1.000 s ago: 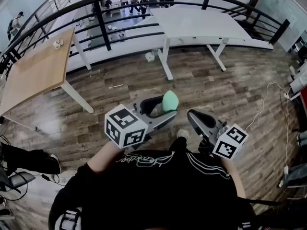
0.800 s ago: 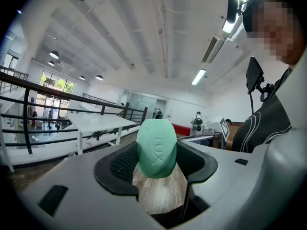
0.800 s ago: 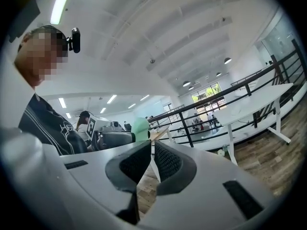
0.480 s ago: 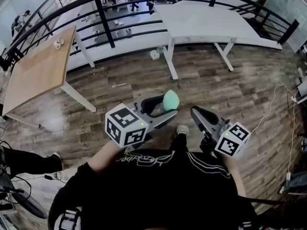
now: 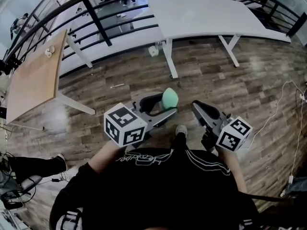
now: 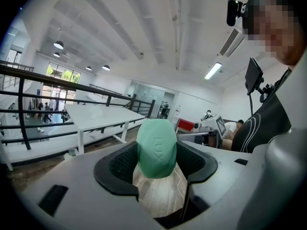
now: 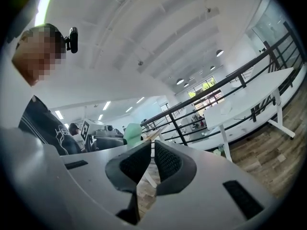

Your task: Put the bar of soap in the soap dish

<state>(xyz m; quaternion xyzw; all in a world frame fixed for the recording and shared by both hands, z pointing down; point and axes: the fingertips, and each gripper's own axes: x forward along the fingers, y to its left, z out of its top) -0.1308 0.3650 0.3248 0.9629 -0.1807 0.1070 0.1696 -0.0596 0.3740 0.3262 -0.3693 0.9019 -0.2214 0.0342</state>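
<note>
Wood-plank floor [image 5: 249, 80] in brown tones, seen from above, bounded at the far side by a black railing [image 5: 91, 13] with a lower level beyond it. Far left: wooden desk [image 5: 33, 78] on white legs, top bare except for small pale objects [image 5: 48, 52] near its far end, too small to identify. Upper centre: white desk [image 5: 206, 18] on white legs, top bare as far as it shows; a small white item [image 5: 153, 51] sits on the floor beside its near leg, kind not discernible. Lower centre: a person in a black top [image 5: 163, 186] with white lettering, one shoe [image 5: 181, 130] showing between the two tools. Left gripper [image 5: 167, 104], grey body with its marker cube nearest the person, held out over the floor and pointing away; its black ribbed fingers [image 6: 120, 164] stand wide and pinch the bar of soap [image 5: 170, 97] from both sides. Soap: mint green, oval, embossed lettering on its face, standing on end between the pads with its upper half rising above them, well above the floor and clear of both desks. Right gripper [image 5: 196, 107], same pattern, just beside the left one and apart from it; fingers drawn together to a thin slit, nothing between them. Far right: white cable [image 5: 292, 109] trailing across the floor.
</note>
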